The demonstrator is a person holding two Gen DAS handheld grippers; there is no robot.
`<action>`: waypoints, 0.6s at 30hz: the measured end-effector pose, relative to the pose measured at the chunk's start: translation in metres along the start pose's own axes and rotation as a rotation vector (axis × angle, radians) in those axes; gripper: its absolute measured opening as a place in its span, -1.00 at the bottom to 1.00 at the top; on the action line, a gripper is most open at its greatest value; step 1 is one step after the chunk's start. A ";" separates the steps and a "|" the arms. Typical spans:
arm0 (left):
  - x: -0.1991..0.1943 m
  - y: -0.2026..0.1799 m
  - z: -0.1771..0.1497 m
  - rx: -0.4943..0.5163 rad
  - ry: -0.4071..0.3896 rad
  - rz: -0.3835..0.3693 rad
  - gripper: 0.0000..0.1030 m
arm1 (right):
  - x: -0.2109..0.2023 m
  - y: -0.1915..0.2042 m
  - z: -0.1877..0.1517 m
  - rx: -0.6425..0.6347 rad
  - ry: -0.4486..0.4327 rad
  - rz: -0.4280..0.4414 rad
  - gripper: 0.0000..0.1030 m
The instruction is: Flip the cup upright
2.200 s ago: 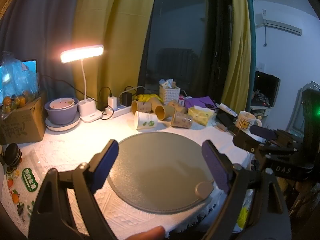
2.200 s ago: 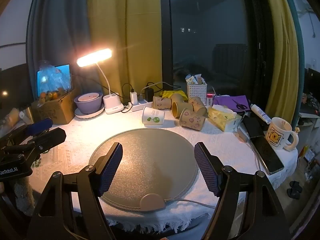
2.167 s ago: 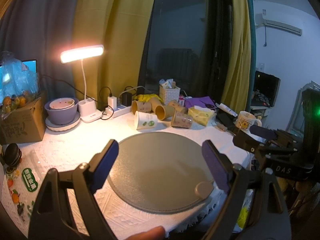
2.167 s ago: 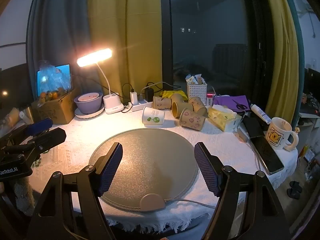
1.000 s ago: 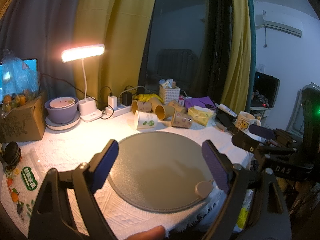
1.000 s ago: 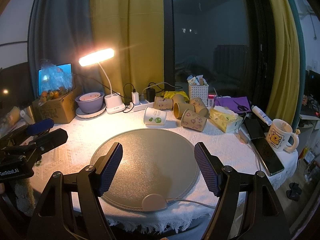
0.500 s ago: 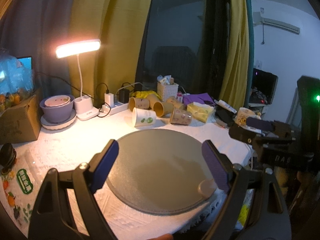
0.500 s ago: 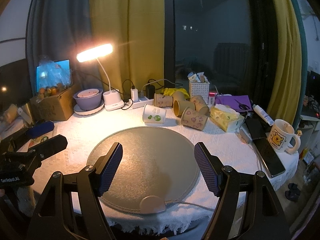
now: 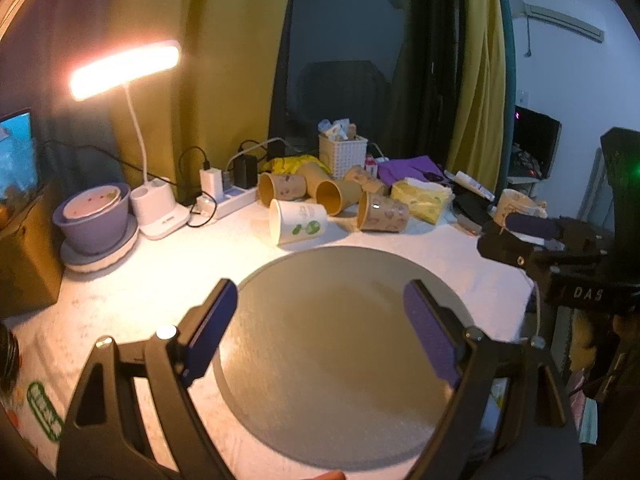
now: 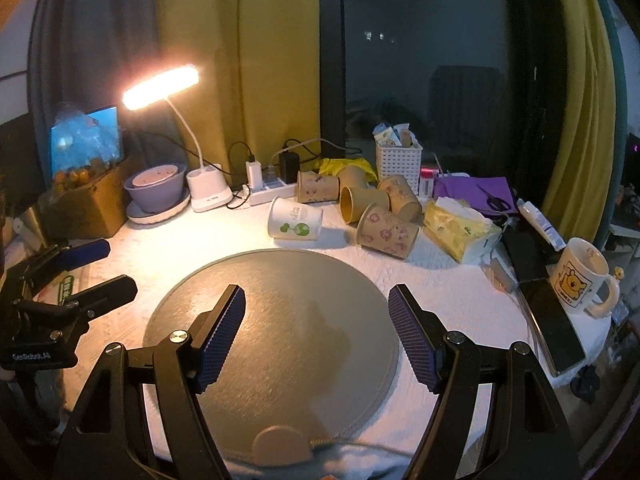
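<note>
My left tongs [image 9: 320, 332] hang over the near edge of the round grey mat [image 9: 340, 320], blue-padded fingers spread wide apart with nothing between them. My right tongs [image 10: 316, 336] hover over the same mat from the other side, fingers just as wide and empty. The mat lies on a white lace tablecloth [image 10: 440, 280]. Just past the mat's far edge, there's the white paper cup with green print [image 10: 295, 224], lying on its side, mouth turned toward the lamp side. Right beside it sits a huddle of brown patterned paper cups [image 10: 386, 232], all tipped over too. A yellow tissue pack [image 10: 460, 232] sits near them, and a white mug with a bear picture [image 10: 578, 280] stands upright further right. At the back, the lit white desk lamp [image 10: 160, 86] glows over a purple bowl [image 10: 156, 188].
</note>
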State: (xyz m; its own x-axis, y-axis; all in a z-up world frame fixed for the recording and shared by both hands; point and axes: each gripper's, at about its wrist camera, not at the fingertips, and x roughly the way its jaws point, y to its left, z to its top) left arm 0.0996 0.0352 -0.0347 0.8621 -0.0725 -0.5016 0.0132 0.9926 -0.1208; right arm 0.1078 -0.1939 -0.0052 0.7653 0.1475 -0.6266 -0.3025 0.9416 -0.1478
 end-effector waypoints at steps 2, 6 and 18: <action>0.014 0.005 0.005 0.000 0.019 -0.012 0.67 | 0.010 -0.004 0.004 0.005 0.006 -0.003 0.50; 0.039 0.012 0.013 0.027 0.052 -0.011 0.67 | 0.031 -0.010 0.011 0.009 0.026 -0.007 0.50; 0.115 0.029 0.033 0.096 0.150 -0.004 0.67 | 0.098 -0.030 0.025 0.033 0.104 -0.018 0.50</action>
State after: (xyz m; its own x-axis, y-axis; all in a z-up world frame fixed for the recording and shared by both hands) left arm 0.2157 0.0585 -0.0670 0.7769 -0.0835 -0.6240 0.0711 0.9965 -0.0447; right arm 0.2061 -0.2002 -0.0432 0.7069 0.0998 -0.7002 -0.2693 0.9534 -0.1360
